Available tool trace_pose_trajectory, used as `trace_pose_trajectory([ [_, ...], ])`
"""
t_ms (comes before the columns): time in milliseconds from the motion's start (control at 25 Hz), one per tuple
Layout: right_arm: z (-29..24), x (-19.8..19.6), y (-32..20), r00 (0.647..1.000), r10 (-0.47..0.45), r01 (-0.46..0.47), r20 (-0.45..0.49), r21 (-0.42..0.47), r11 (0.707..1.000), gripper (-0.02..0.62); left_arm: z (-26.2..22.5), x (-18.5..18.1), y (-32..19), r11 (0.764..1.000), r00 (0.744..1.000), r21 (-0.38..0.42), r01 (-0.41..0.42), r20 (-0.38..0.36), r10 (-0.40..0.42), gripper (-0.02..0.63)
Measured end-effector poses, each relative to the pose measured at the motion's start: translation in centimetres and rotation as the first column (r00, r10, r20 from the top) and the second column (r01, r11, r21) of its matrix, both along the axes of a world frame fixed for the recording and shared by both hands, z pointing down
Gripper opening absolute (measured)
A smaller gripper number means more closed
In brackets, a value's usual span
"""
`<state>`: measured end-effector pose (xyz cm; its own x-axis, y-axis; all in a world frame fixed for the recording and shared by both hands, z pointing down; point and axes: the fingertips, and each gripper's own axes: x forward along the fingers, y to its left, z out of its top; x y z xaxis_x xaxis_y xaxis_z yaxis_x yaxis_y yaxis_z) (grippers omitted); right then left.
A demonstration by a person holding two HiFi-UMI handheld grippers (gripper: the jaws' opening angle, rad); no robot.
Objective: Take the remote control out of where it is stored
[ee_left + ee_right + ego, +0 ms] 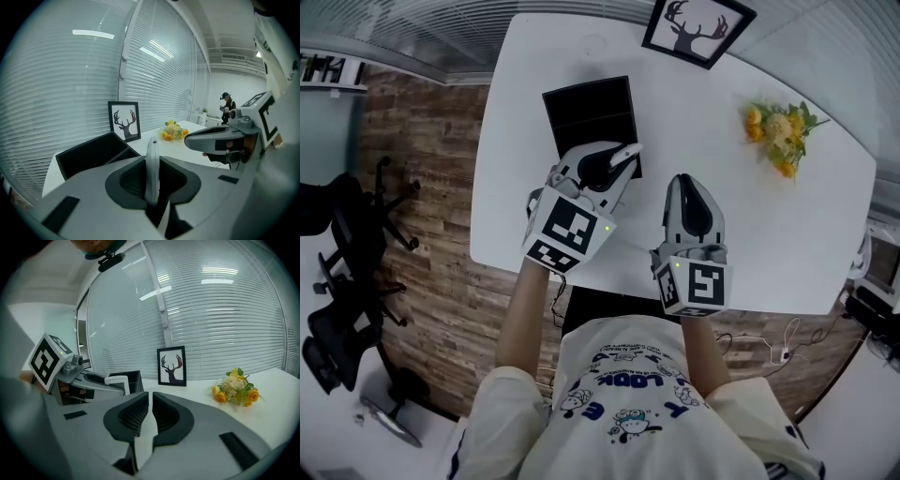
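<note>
My left tongs [614, 164] are pinching the remote control [152, 168] by its two flat faces; it is showing as a slim, smooth white slab with rounded corners, seen edge-on from the left gripper view as a thin strip; its long axis is running out along the jaws and away from me, its far end pointing toward the box [586, 112] and the blinds beyond; it is hanging clear above the white worktop [769, 244], over the near edge of that box; the box is looking matt black, square-cornered and open-topped, with a divider inside; my right tongs [150, 404] are hovering just beside the left, their ribbed dark pads pressed almost together with nothing between them; a black-framed deer picture [697, 28] and a bunch of yellow flowers [780, 131] are sitting farther back.
</note>
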<state>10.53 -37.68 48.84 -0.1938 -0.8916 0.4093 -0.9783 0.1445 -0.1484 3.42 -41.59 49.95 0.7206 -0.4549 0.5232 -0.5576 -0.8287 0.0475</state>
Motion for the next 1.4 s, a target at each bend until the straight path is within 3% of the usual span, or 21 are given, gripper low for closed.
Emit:
trace_pose_trajectory([
  [120,-0.3,0.1,-0.2,1.0,-0.003,0.003,0.003,0.008,1.0,0.046,-0.6,-0.1,0.1,1.0,1.0,0.021,0.02,0.003,-0.02,0.075],
  [280,-1.3,-0.2,-0.3,1.0,-0.02,0.02,0.007,0.031,0.999,0.046,-2.7,-1.0,0.0,0.995,0.99,-0.002,0.097,-0.104,-0.096,0.075],
  [440,-2.9,-1.0,-0.2,0.999,-0.03,0.029,0.02,0.059,0.998,0.046,-5.5,-2.9,0.3,0.981,0.972,0.037,0.192,-0.148,-0.185,0.075],
  [760,-6.2,-3.9,0.4,0.996,-0.09,0.09,-0.004,0.125,0.988,0.046,-10.3,-7.3,2.0,0.928,0.918,0.083,0.362,-0.202,-0.34,0.075],
  [1040,-9.1,-6.9,1.3,0.992,-0.122,0.122,-0.006,0.168,0.978,0.046,-12.9,-12.5,4.4,0.852,0.841,0.088,0.516,-0.239,-0.485,0.075],
  [1240,-10.4,-8.3,1.6,0.989,-0.147,0.147,-0.015,0.191,0.97,0.046,-12.8,-14.8,5.7,0.806,0.785,0.043,0.591,-0.263,-0.561,0.075],
  [1400,-10.9,-9.3,1.9,0.988,-0.153,0.155,-0.027,0.196,0.968,0.046,-12.3,-15.9,6.7,0.784,0.771,0.05,0.619,-0.23,-0.594,0.075],
])
